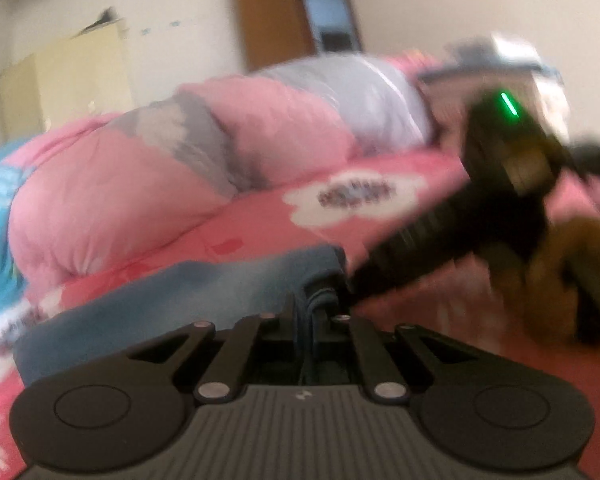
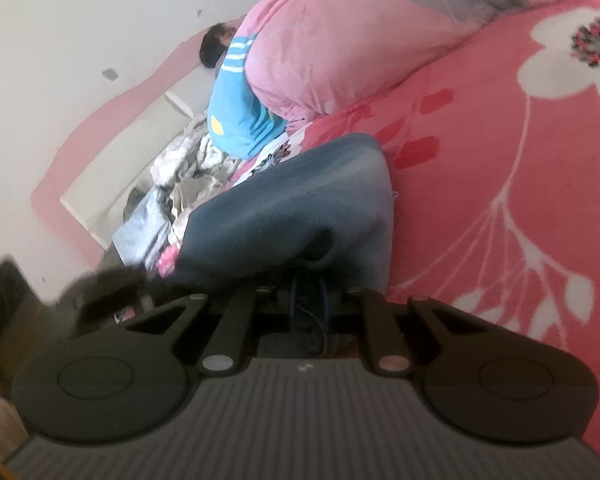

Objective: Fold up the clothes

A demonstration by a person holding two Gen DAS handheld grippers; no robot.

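left wrist: both grippers point(image 1: 306, 312) point(image 2: 310, 292) pinch blue garment point(image 1: 180, 300) | right wrist: person point(image 2: 236, 108)

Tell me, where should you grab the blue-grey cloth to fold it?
By its near edge, coming in low from the front. The blue-grey cloth lies draped on the pink flowered bedspread, its edge bunched toward each hand-held gripper, left and right, both already pinching it.
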